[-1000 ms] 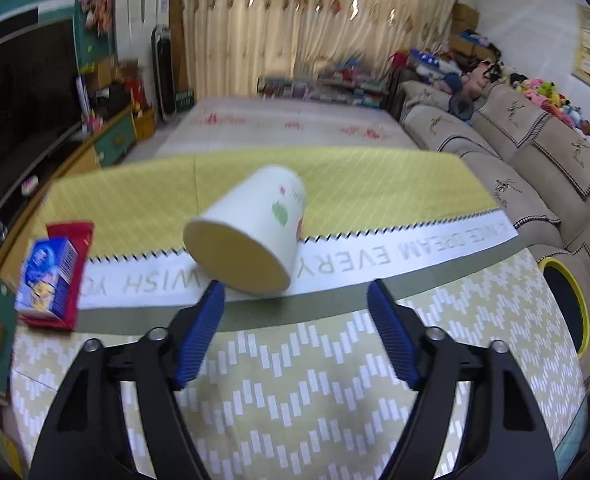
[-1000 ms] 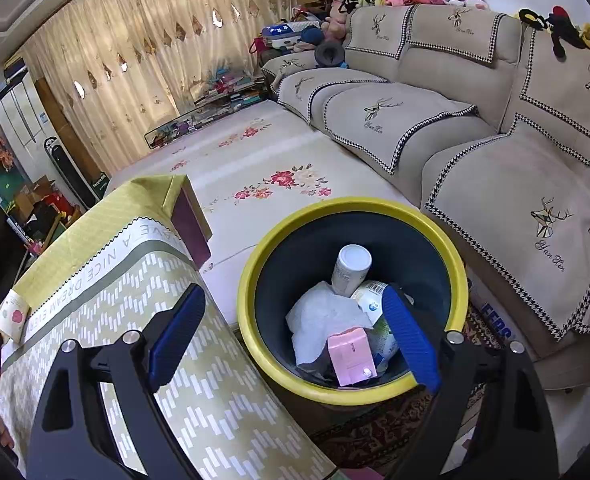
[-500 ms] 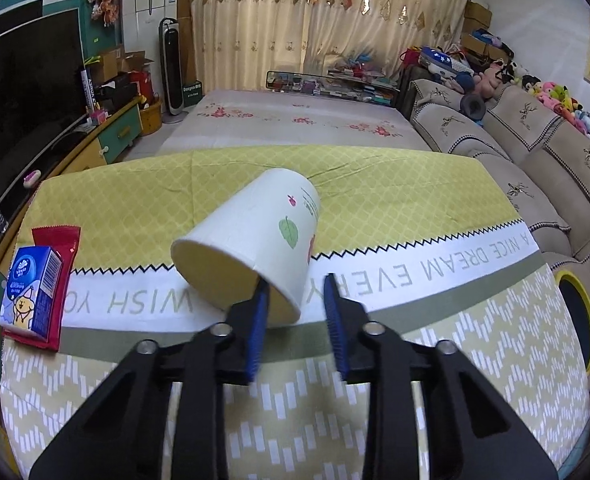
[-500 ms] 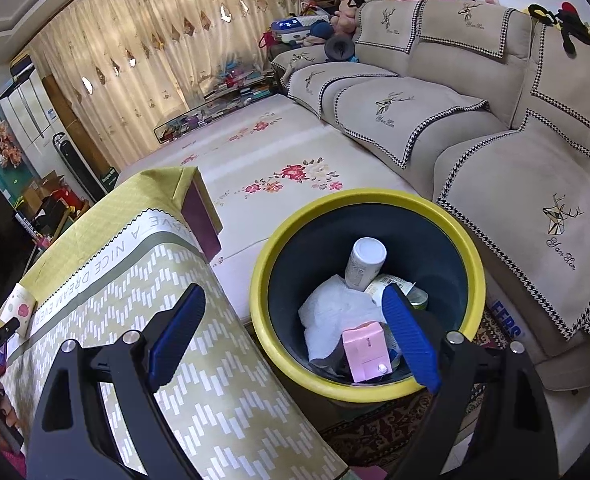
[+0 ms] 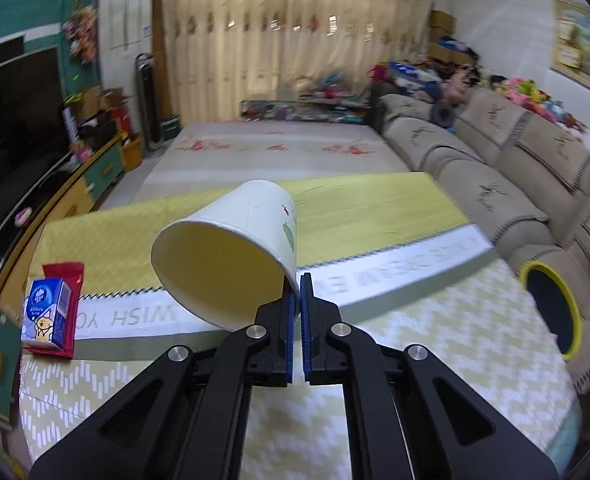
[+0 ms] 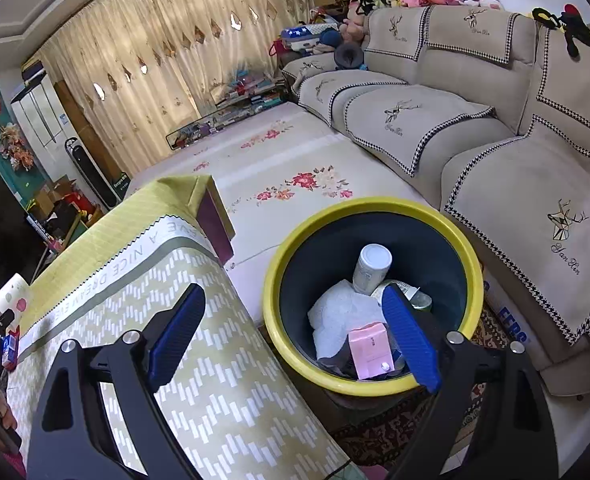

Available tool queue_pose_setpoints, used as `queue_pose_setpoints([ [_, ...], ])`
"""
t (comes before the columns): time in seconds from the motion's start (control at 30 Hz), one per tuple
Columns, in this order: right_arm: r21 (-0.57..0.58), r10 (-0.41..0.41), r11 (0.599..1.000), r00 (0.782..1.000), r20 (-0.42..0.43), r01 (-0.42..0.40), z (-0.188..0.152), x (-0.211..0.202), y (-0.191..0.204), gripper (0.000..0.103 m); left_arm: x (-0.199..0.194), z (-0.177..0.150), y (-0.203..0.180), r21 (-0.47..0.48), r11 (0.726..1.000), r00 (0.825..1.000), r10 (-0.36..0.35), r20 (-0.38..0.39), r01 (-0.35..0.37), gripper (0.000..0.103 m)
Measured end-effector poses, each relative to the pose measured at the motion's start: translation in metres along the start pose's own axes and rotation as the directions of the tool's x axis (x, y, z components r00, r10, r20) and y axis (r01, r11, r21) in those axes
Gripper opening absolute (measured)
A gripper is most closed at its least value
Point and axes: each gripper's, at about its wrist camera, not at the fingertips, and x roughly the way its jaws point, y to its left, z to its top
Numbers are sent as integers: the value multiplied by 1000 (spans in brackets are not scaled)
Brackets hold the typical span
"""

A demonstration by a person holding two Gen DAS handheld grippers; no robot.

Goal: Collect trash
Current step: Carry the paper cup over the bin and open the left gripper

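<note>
Yellow-clothed bench (image 5: 375, 216) fills the living room foreground; the left tool (image 5: 297, 292) pinches the rim of a tilted paper cup (image 5: 231, 256) above it, while the right tool (image 6: 295, 320) hangs wide over the yellow-rimmed bin (image 6: 273, 320)

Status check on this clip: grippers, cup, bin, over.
Left hand-held gripper shut on paper cup rim. Right hand-held gripper open, empty, above yellow-rimmed bin. Carton remains on table; nothing blocking.
</note>
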Motion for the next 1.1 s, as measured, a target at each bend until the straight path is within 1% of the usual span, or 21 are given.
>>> queue_pose_setpoints([
  [0.07, 3, 3, 1000, 1000, 10, -3, 0, -6, -4, 85, -13, 0, -19, 33, 999, 999, -30, 9, 30, 4],
  [0.17, 6, -5, 1000, 1000, 24, 5, -1, -16, -11, 85, -32, -4, -56, 89, 992, 995, -96, 9, 95, 4],
  [0.27, 18, -30, 999, 998, 47, 29, 0, -26, -24, 85, -48, -7, -100, 151, 974, 985, -173, 1, 171, 4],
  [0.33, 31, -49, 998, 997, 59, 47, 0, -34, -36, 85, -55, -10, -134, 194, 955, 974, -227, -12, 225, 4],
  [0.43, 50, -74, 996, 995, 74, 70, 1, -43, -55, 85, -58, -13, -183, 246, 920, 952, -303, -46, 304, 4],
  [0.47, 57, -82, 995, 994, 77, 78, 1, -46, -62, 85, -57, -14, -204, 266, 905, 942, -329, -62, 333, 4],
  [0.53, 70, -91, 994, 992, 82, 86, 1, -50, -74, 85, -54, -16, -234, 292, 882, 928, -361, -90, 371, 4],
  [0.6, 89, -101, 992, 991, 88, 93, 2, -54, -88, 85, -49, -19, -271, 318, 852, 909, -395, -130, 416, 4],
  [0.73, 118, -113, 988, 989, 99, 101, 3, -59, -111, 85, -36, -22, -335, 380, 800, 885, -427, -185, 465, 4],
  [0.8, 128, -117, 986, 988, 102, 104, 3, -61, -120, 85, -27, -24, -367, 401, 776, 874, -434, -219, 486, 4],
  [0.83, 134, -121, 985, 987, 102, 107, 3, -62, -126, 85, -21, -25, -382, 411, 768, 871, -433, -231, 490, 4],
  [0.9, 140, -120, 984, 988, 102, 105, 2, -62, -132, 85, -5, -25, -407, 421, 759, 868, -426, -256, 497, 4],
  [0.97, 145, -119, 984, 988, 98, 104, 2, -62, -139, 85, 12, -26, -430, 412, 753, 857, -422, -297, 513, 4],
  [1.1, 157, -118, 982, 989, 92, 102, 1, -60, -147, 85, 50, -25, -465, 394, 751, 842, -407, -354, 529, 4],
])
